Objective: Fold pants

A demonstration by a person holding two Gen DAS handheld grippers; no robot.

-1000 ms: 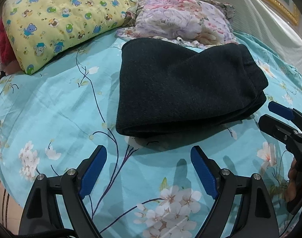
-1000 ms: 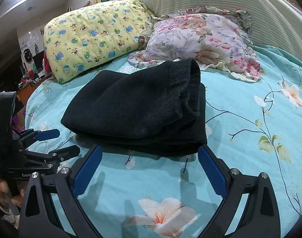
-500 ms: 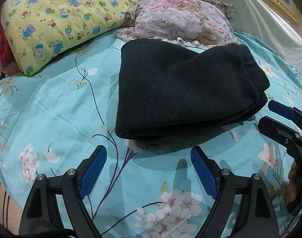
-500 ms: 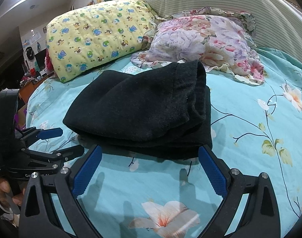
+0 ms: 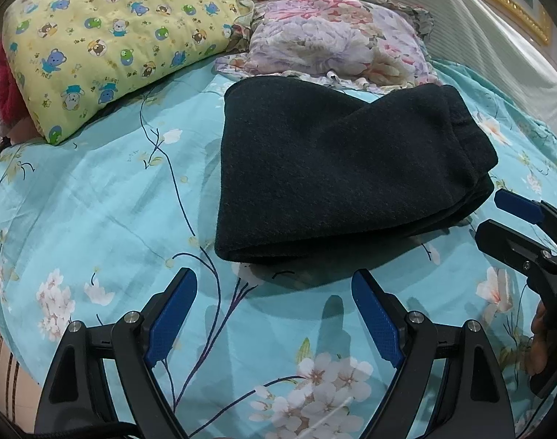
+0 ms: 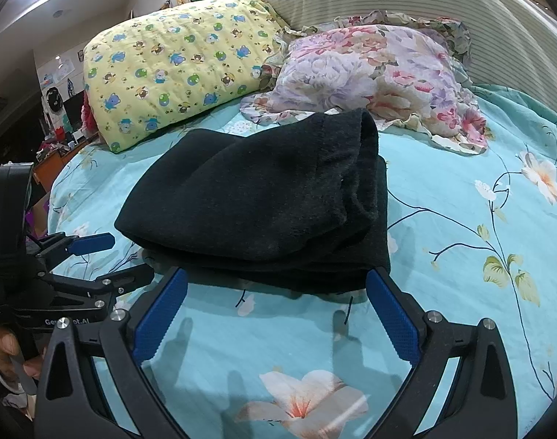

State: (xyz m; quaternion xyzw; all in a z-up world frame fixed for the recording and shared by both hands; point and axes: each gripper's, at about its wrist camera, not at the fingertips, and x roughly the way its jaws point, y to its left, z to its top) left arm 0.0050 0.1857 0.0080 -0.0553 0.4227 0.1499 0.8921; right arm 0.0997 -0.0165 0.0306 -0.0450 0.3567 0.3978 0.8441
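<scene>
Black fleece pants (image 5: 337,168) lie folded in a thick stack on the turquoise floral bedsheet (image 5: 95,197), just below the floral ruffled pillow (image 5: 337,44). Left gripper (image 5: 275,314) and right gripper (image 6: 275,307) hover near its edge, jaws wide, holding nothing.

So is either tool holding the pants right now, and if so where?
Nothing is held. The left tool and right tool are both open, short of the folded black pants lying on the bed sheet.
</scene>
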